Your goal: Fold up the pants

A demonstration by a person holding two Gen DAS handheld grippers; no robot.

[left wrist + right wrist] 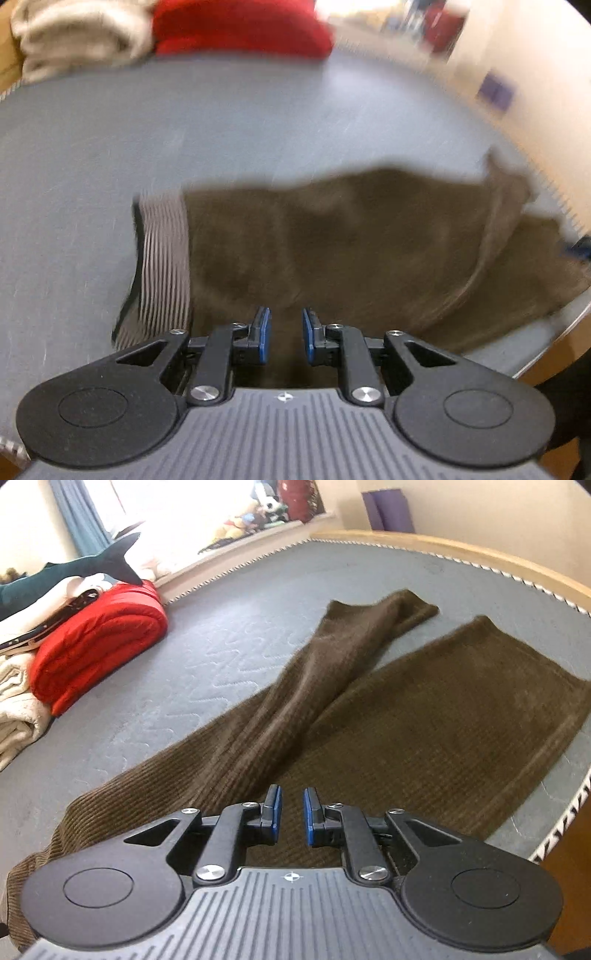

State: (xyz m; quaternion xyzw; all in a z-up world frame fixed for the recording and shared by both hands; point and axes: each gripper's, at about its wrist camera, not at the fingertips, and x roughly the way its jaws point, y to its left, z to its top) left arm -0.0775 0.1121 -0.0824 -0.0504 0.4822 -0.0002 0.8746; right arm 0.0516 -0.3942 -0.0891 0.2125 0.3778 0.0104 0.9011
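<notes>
Brown pants [369, 716], one pair; two legs spread.

Brown corduroy pants [424, 731] lying spread on a grey quilted mattress [229, 646]. One leg lies flat; the other is twisted and narrowed, angled away from it. A striped waistband lining [162, 266] is exposed at one end.
</notes>
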